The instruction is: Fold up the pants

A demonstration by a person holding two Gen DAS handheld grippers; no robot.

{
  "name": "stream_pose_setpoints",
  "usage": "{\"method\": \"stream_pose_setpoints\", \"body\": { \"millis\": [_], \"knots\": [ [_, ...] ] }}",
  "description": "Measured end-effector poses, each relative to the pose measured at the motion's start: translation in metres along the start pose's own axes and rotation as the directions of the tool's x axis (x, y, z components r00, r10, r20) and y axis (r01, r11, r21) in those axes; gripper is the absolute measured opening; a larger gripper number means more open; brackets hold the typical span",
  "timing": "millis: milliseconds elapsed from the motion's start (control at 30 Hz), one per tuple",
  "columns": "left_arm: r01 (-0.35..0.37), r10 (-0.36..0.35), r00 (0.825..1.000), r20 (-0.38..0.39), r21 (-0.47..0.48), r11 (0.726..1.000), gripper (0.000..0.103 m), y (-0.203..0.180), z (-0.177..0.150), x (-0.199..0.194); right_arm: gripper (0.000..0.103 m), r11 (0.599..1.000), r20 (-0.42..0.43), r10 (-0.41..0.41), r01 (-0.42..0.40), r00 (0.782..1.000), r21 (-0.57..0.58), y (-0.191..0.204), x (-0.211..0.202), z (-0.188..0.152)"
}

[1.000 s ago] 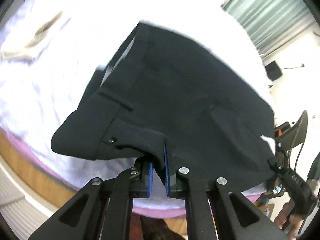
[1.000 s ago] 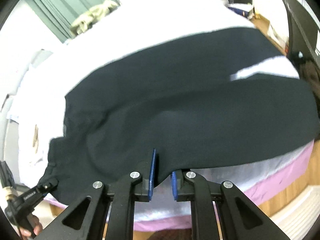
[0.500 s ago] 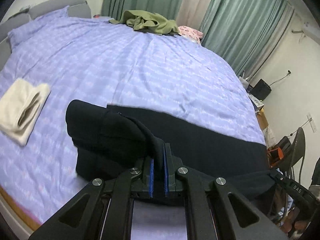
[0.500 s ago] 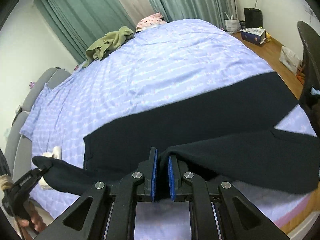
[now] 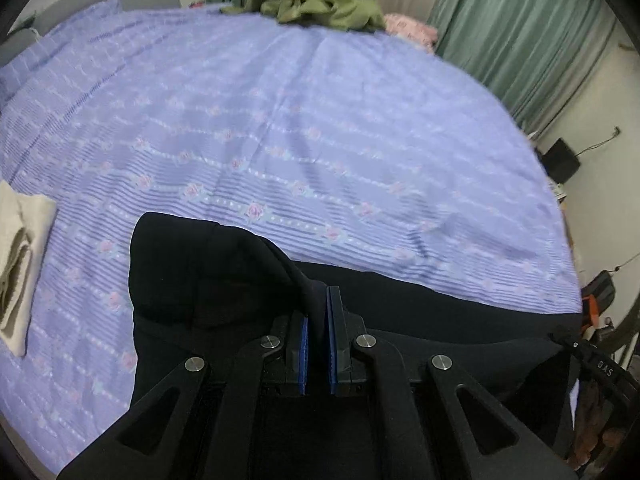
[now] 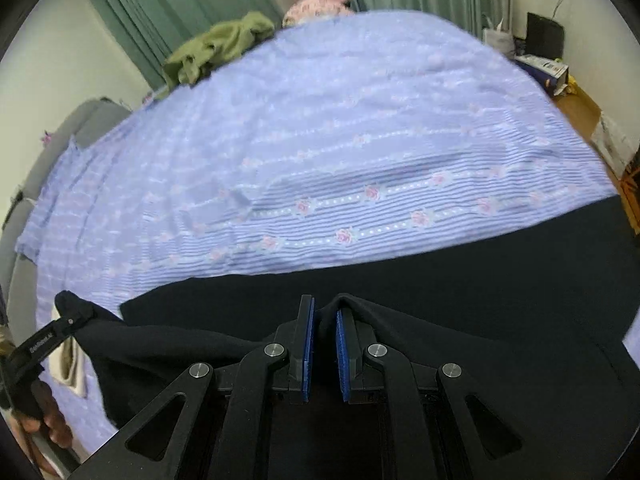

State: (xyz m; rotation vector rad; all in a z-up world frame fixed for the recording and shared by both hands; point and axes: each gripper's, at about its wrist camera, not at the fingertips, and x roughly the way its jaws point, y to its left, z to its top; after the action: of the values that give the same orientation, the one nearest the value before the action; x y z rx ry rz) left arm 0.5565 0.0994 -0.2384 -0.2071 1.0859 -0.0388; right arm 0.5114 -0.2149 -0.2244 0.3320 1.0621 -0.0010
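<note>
Bedroom w/ green curtains; lilac bedsheet (image 5: pixel 304 128). Black pants (image 6: pixel 480 280) lie along the near edge, one fold lifted. Left gripper (image 5: pixel 316 322) and right gripper (image 6: pixel 322 336) each pinch that fabric. Soft, limp, light (will sag), so grip hems/waistband. Cream towel (image 5: pixel 20 256) left; green clothes (image 5: pixel 316 0) far, clear.

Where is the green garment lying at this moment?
The green garment lies crumpled at the bed's far edge before the curtains, beside a pink item.

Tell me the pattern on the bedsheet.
Lavender bedsheet with fine stripes and rows of small pink roses; clearest in the left wrist view.
</note>
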Motion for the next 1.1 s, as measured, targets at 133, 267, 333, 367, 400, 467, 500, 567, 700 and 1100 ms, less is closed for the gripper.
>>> {"method": "stream_pose_setpoints", "body": {
  "millis": [133,267,333,367,400,467,500,567,700,1100],
  "knots": [
    [-0.03,0.028,0.997,-0.067,-0.018,0.999,0.009,0.003,0.008,0.038,0.012,0.999,-0.065,-0.037,0.034,0.997,-0.04,0.004,0.035,0.01],
    [-0.073,0.069,0.991,-0.111,-0.027,0.997,0.028,0.004,0.014,0.055,0.026,0.998,-0.124,-0.051,0.046,0.991,-0.042,0.006,0.05,0.019],
    [-0.082,0.08,0.993,-0.082,-0.025,0.996,0.056,0.001,0.018,0.047,0.04,1.0,-0.134,-0.016,0.014,0.991,-0.02,0.007,0.049,0.022],
    [-0.076,0.074,0.996,-0.05,-0.025,0.997,0.061,0.0,0.02,0.037,0.047,1.0,-0.129,-0.003,0.001,0.992,-0.014,0.009,0.046,0.024],
    [-0.072,0.072,0.997,-0.018,-0.016,0.997,0.061,-0.003,0.021,0.027,0.054,1.0,-0.117,0.005,-0.006,0.993,-0.01,0.011,0.04,0.024],
    [-0.066,0.066,0.998,0.005,0.014,0.998,0.062,-0.008,0.022,0.011,0.064,1.0,-0.071,0.024,-0.025,0.997,-0.017,0.016,0.025,0.026],
    [-0.058,0.058,0.998,0.011,0.033,0.998,0.062,-0.011,0.021,0.0,0.069,0.999,-0.049,0.02,-0.021,0.999,-0.026,0.019,0.016,0.026],
    [-0.037,0.035,0.999,0.028,0.079,0.996,0.063,-0.018,0.016,-0.019,0.069,0.998,0.0,0.014,-0.014,1.0,-0.059,0.027,-0.007,0.024],
    [-0.034,0.021,0.998,0.066,0.205,0.978,0.065,-0.038,-0.007,-0.069,0.069,0.997,0.058,0.022,-0.017,0.998,-0.081,0.032,-0.058,0.013],
    [0.056,-0.132,0.98,0.148,0.43,0.901,0.091,-0.087,-0.085,-0.236,0.078,0.997,0.174,-0.007,0.021,0.985,-0.079,0.031,-0.233,-0.09]
  ]
}}
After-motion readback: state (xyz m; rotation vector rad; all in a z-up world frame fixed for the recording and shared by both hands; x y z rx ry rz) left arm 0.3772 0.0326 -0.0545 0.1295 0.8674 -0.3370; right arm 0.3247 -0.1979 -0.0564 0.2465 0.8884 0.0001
